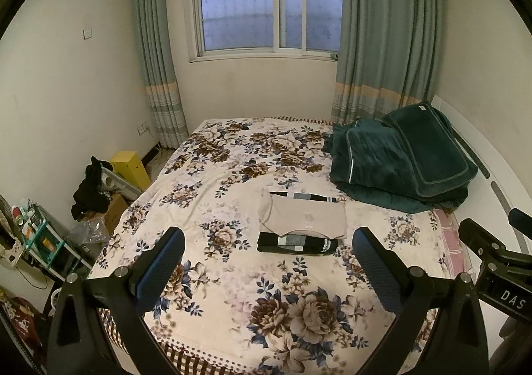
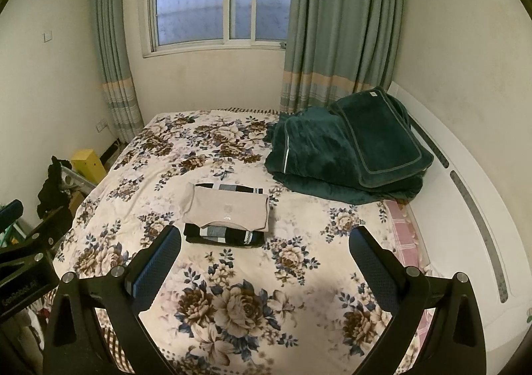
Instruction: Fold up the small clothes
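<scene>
Two pairs of tongs hang released above a flower-patterned bed (image 1: 232, 182), their blue-padded fingers spread wide and grasping nothing. The left tongs (image 1: 268, 253) and the right tongs (image 2: 265, 250) sit side by side over the near end of the bed; the right pair's black frame juts in at the right edge of the left wrist view, and the left pair's frame shows at the left edge of the right wrist view.

Ahead of both tongs, and apart from them, lies a small stack of folded clothes. A beige top (image 1: 304, 218) rests folded on a dark striped garment (image 1: 296, 243), whose edges peep out at the near and far sides. In the left wrist view the stack sits between the two fingers and beyond their tips; in the right wrist view it lies just beyond the left finger's tip (image 2: 169, 243).

Farther off and to the right of the tongs, a dark green blanket (image 1: 399, 159) is heaped against the white headboard (image 2: 465, 208). Straight ahead, a window (image 1: 269, 2) stands between grey-green curtains (image 1: 382, 42). To the left of the bed, what appears to be a yellow box (image 1: 131, 169) and dark cloth draped over clutter (image 1: 91, 188) sit by the wall.
</scene>
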### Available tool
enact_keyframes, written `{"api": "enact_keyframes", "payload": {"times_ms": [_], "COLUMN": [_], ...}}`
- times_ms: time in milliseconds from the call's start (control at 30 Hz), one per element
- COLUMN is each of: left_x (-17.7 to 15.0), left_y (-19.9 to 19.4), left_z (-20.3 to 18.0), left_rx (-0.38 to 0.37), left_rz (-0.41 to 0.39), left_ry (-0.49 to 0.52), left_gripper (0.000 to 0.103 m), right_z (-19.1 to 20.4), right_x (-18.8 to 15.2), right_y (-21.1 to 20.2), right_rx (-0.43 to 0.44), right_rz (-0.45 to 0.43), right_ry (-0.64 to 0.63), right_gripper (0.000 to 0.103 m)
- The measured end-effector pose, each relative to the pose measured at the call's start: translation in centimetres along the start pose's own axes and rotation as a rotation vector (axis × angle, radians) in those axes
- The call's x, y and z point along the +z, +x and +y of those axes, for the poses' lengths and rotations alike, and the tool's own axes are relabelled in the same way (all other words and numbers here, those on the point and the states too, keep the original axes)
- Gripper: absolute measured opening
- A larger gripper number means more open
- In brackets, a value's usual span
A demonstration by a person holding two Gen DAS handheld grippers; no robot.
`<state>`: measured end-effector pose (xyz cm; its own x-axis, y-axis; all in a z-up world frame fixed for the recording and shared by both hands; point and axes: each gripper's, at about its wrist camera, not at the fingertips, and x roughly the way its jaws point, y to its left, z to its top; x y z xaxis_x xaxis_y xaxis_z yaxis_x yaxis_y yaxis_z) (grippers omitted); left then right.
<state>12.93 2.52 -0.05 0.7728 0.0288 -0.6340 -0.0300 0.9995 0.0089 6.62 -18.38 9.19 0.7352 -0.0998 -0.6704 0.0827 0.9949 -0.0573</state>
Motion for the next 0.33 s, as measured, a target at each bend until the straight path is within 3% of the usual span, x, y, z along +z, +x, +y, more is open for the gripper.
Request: {"api": "enact_keyframes", "payload": {"times_ms": [333], "left_x": [0.61], "left_y": [0.17], "left_z": [-0.62], "left_rx": [0.003], "left_rz": [-0.008], "left_ry": [-0.003], "left_gripper": [0.103], "right_z": [0.11], "right_x": [0.44], "right_y": [-0.08], "right_rx": [0.0], "right_rz": [0.0], "right_ry": [0.002], "right_gripper": [0.102]}}
